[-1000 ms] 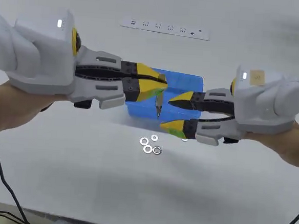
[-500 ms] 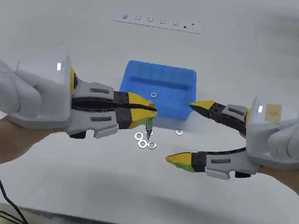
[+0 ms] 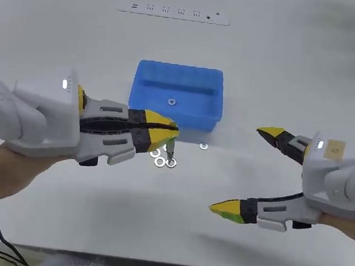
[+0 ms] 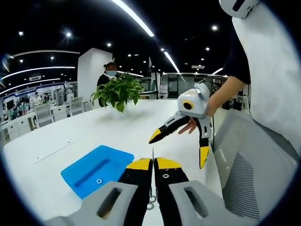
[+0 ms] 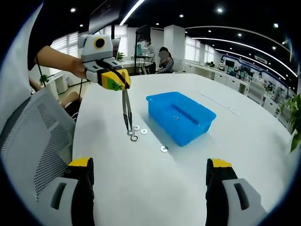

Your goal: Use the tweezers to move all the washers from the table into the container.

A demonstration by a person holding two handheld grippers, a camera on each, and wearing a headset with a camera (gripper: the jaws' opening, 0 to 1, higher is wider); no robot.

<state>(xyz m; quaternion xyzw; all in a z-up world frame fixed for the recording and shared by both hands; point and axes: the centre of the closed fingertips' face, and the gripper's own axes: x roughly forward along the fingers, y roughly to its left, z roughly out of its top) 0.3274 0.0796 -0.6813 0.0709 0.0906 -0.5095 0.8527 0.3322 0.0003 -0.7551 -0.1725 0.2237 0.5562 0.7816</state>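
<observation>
Left jaws: my left gripper (image 3: 171, 131) is pressed together on the tweezers (image 3: 170, 147), which hang point-down from its tips.
Tweezer points: down among the clustered washers (image 3: 161, 160); I can't tell whether they have one pinched.
Right jaws: my right gripper (image 3: 242, 171) is spread wide with nothing in it, hovering over bare table (image 3: 99, 206) well apart from the work.
Done so far: one washer in the container (image 3: 172, 101), lying on its floor.
Left to do: the cluster, three or four pieces as best I can separate them, plus a stray washer (image 3: 203, 146) just beside the near wall. By my reckoning the job is barely started.
Container: blue container (image 3: 174, 117), open-topped, just beyond the cluster.
Around: a white power strip (image 3: 174, 11) at the far edge of the table, a potted plant (image 4: 117, 92) further off, and a mesh chair back (image 5: 37, 141) behind the left arm.
In the way: nothing lies between the cluster and the container. I judge that only its near wall has to be cleared on each carry.
</observation>
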